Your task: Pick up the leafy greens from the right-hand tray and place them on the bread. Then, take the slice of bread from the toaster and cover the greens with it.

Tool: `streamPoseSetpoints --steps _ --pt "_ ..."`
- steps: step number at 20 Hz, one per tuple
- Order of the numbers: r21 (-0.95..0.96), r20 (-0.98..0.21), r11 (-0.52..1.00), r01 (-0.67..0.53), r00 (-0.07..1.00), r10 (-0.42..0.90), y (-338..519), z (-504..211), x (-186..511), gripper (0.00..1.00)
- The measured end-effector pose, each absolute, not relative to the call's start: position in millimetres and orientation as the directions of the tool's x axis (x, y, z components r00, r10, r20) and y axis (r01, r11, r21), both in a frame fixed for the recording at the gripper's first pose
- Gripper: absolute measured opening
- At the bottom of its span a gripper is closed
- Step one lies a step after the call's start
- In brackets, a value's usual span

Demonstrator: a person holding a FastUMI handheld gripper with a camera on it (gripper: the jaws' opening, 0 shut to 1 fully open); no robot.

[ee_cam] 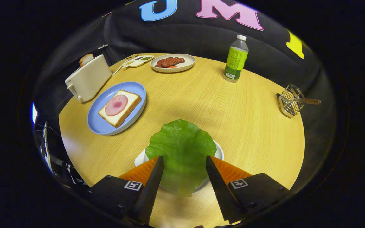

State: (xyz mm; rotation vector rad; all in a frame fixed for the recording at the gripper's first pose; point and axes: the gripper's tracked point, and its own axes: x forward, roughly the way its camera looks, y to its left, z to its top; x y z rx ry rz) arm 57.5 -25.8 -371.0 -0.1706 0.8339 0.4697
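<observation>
Lettuce leaf (182,152) sits between my tool (184,164) fingers over its white tray (219,152), can't tell if they're pinching it | bread (120,107) waits face-up on blue plate (101,126) | toaster (89,77) slice sticks up for grabbing

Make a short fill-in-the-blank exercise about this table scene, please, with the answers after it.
1. The lettuce leaf lies between the two fingers of the ____.
2. The bread with ham lies on a ____ plate.
3. A second bread slice sticks out of the ____.
4. The bottle has a ____ label.

Answers: gripper; blue; toaster; green
</observation>
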Motion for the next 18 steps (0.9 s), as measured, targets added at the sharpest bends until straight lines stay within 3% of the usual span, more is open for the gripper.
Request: streamPoseSetpoints --steps 7,11,14,15,18 --pt "0.035 -0.797 0.869 -0.493 0.510 0.322 -20 -400 64 0.77" --pt "0.014 -0.801 0.871 -0.491 0.516 0.304 -22 -400 67 0.63" --pt "0.029 -0.803 0.889 -0.457 0.519 0.293 -23 -400 68 0.22" --pt "0.029 -0.801 0.887 -0.460 0.520 0.296 -23 -401 68 0.14" --pt "0.053 -0.797 0.891 -0.450 0.518 0.309 -23 -395 67 0.06"
